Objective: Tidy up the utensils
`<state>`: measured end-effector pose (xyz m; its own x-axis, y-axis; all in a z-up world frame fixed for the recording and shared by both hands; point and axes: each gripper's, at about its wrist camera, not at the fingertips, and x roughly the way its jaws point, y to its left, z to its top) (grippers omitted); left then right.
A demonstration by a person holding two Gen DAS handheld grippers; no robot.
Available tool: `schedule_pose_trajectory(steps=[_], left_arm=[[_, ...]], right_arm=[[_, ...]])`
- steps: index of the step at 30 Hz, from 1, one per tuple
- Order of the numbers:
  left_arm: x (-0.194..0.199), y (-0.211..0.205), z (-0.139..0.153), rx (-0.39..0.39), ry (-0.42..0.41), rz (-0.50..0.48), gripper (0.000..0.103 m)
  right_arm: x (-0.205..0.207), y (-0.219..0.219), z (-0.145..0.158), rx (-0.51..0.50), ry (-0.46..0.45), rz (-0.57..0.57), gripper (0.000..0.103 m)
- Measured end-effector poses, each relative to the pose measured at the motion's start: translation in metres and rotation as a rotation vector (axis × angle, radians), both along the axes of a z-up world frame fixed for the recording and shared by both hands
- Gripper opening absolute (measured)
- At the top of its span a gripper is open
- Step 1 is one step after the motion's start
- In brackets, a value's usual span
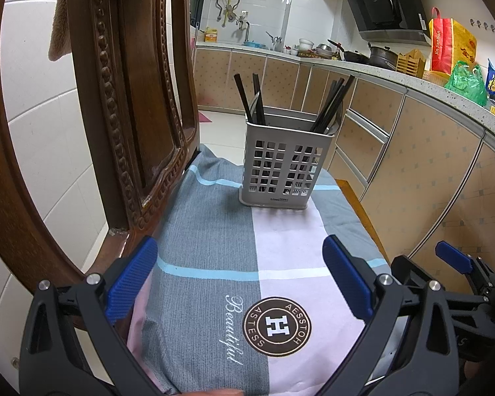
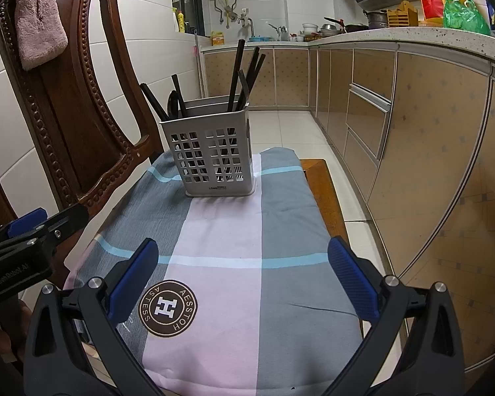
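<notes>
Grey perforated plastic utensil holder with black chopsticks stands at far edge of checked cloth | left gripper fingers apart, empty | right gripper fingers apart, empty

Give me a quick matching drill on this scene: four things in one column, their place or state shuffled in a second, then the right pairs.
Things:
1. utensil holder
2. chopsticks
3. pink towel
4. left gripper

Places or states:
A. draped over the wooden chair back
B. open, holding nothing
C. standing on the patterned cloth
D. upright in the holder's compartments

Pairs: 1-C, 2-D, 3-A, 4-B
</notes>
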<state>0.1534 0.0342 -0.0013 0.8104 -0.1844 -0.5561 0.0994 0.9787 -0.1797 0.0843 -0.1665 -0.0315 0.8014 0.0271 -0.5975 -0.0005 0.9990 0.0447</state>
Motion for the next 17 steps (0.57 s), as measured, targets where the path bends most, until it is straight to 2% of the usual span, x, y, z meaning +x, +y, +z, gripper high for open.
schedule_pose_trajectory(steps=[17], left_arm=[[0.0021, -0.0017, -0.0017, 0.030, 0.010, 0.009, 0.099]], right_arm=[[0.0007, 0.0010, -0.0019, -0.003, 0.004, 0.003, 0.100]])
